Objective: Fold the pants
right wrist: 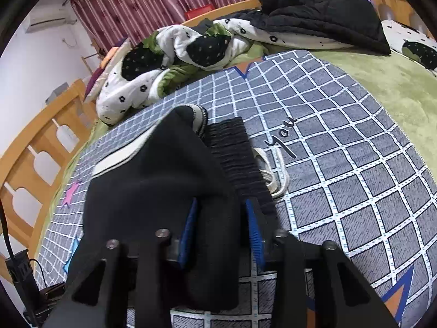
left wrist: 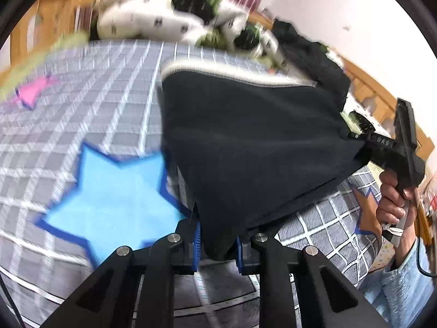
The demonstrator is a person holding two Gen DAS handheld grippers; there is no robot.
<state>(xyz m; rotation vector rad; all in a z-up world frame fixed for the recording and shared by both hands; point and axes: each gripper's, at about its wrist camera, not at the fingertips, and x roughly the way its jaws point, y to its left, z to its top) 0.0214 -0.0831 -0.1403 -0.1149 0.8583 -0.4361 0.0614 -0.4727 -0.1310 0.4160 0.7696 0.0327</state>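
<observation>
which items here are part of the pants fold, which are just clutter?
In the job:
- black pants
- left gripper, shut on the pants
- right gripper, shut on the pants

Lying about:
- flowered quilt
- black jacket
- checked blanket under the pants

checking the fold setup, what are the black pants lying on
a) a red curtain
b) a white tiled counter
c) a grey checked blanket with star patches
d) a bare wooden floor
c: the black pants lie on the grey checked blanket with star patches, held by the left gripper and right gripper.
</observation>
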